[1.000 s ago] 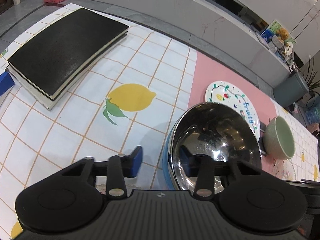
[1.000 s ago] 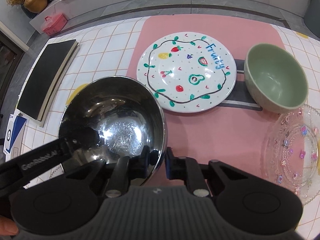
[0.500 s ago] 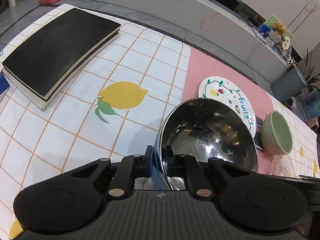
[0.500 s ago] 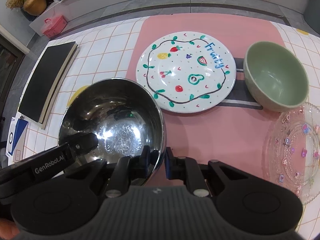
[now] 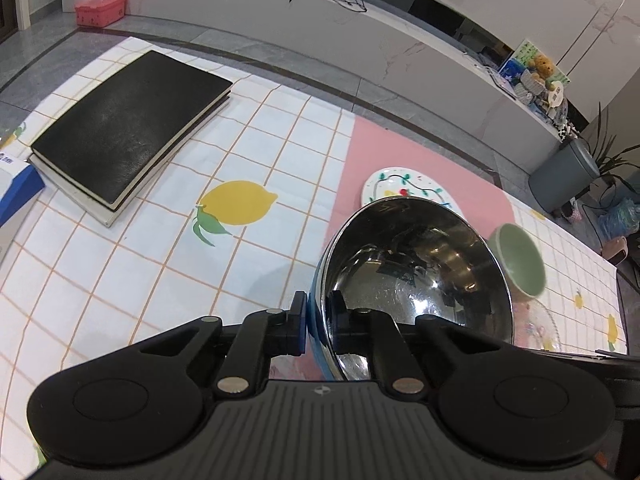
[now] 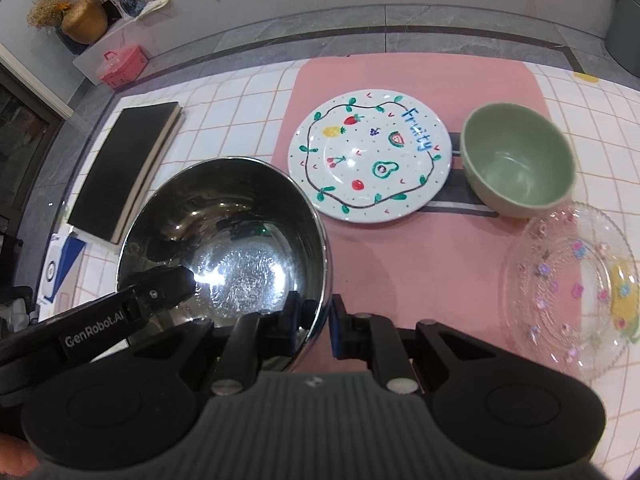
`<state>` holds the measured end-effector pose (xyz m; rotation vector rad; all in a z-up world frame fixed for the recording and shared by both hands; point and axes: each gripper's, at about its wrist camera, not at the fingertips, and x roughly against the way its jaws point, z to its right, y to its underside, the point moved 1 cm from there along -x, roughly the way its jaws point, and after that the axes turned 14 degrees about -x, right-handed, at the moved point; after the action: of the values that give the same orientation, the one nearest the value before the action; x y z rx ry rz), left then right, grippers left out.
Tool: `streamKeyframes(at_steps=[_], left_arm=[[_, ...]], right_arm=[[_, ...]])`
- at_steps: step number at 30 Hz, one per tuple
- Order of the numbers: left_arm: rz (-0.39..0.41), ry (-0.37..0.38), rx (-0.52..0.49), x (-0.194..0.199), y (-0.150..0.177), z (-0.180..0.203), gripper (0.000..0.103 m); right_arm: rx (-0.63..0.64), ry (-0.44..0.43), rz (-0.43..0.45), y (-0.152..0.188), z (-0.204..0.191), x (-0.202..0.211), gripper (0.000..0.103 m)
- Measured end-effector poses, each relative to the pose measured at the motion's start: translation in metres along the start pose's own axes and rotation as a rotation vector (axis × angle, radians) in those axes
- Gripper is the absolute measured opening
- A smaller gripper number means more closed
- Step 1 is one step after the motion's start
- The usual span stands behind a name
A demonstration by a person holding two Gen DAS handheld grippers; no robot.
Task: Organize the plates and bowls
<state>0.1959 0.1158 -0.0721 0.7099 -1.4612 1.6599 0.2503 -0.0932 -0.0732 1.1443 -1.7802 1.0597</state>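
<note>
A shiny steel bowl [image 5: 416,276] [image 6: 232,240] with a blue outside hangs above the table, held by both grippers. My left gripper [image 5: 318,320] is shut on its near rim, one pad outside and one inside. My right gripper [image 6: 320,320] is shut on the bowl's right rim. The left gripper's arm [image 6: 120,312] shows in the right wrist view, reaching in over the bowl's left side. On the pink mat [image 6: 400,264] lie a white fruit-painted plate [image 6: 370,154], a green bowl [image 6: 516,164] and a clear glass plate [image 6: 572,284].
A black book [image 5: 128,128] [image 6: 124,168] lies on the lemon-print tablecloth [image 5: 160,248] at the left. A blue and white box [image 5: 12,188] sits by the table's left edge. Beyond the table are a low stone ledge, a pink case [image 5: 100,4] and a grey bin [image 5: 564,172].
My left gripper closed on the steel bowl's rim. Both grippers then rose with the bowl, which now hangs off the table and covers more of the fruit plate in the left wrist view.
</note>
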Motion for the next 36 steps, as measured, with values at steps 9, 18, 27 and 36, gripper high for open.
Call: streamKeyframes(at_steps=[9, 18, 27, 36], left_arm=[[0.032, 0.006, -0.025, 0.047, 0.023, 0.026, 0.011], [0.06, 0.016, -0.004, 0.092, 0.065, 0.046, 0.011], [0.04, 0.021, 0.001, 0.122, 0.108, 0.067, 0.013], [0.011, 0.038, 0.004, 0.135, 0.141, 0.078, 0.013]], right_arm=[[-0.015, -0.055, 0.016, 0.038, 0.02, 0.057, 0.015], [0.019, -0.103, 0.013, 0.088, 0.042, 0.105, 0.017], [0.031, -0.148, -0.027, 0.131, 0.072, 0.132, 0.018], [0.03, -0.168, -0.07, 0.158, 0.094, 0.144, 0.018]])
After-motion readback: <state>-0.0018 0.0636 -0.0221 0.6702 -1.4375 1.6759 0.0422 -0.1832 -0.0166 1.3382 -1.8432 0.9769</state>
